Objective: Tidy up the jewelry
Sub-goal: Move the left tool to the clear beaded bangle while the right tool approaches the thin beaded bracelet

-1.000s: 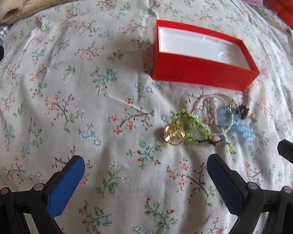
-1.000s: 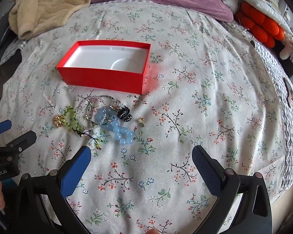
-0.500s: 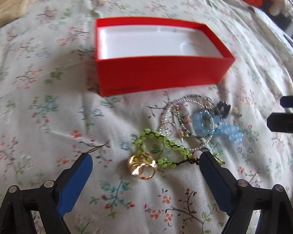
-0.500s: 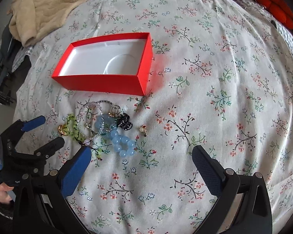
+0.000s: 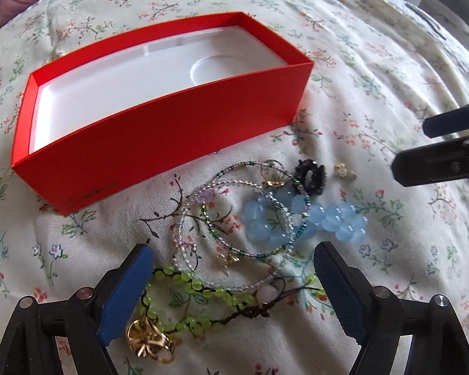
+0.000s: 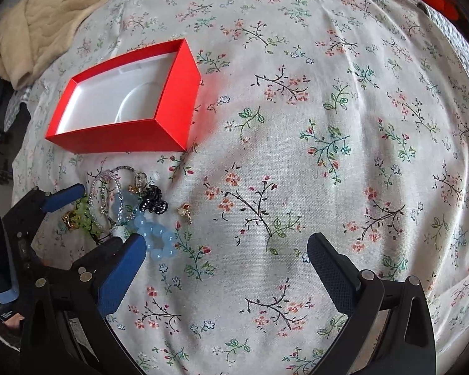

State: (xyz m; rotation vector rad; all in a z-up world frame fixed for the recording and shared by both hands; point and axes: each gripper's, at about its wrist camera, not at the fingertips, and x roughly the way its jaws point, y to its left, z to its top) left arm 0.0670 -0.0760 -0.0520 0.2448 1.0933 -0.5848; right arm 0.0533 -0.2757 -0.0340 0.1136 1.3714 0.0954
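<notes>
The jewelry lies in one loose tangle on the flowered bedspread [image 6: 297, 143], just in front of the long side of the red box [image 5: 159, 131], close enough that each piece needs only a short lift to go over the wall. The left gripper [image 5: 231, 276] hangs steeply over the near end of that tangle with its blue pads on either side of the green bead bracelet [image 5: 200, 290]; its jaws are closing, the bracelet and part of the clear beaded strands [image 5: 203, 218] between them, yet the pads do not press on anything. That looks to me like the start of a first pick, taken from the edge of the heap where the strands overlap least. A gold ring [image 5: 148, 342] sits beside the left pad, touching the green beads, so it may be dragged along. Farther in lie the pale blue bead bracelet [image 5: 306, 222], a black clip [image 5: 311, 176] and a small gold earring [image 5: 344, 170] a little apart from the rest. The right gripper [image 6: 226, 265] waits with jaws wide over bare cloth beside the heap, holding nothing, its left pad near the blue beads. The box stands open with no lid in sight; its white moulded insert, with a round recess and a narrow slot, is empty, so nothing has been put away yet.
</notes>
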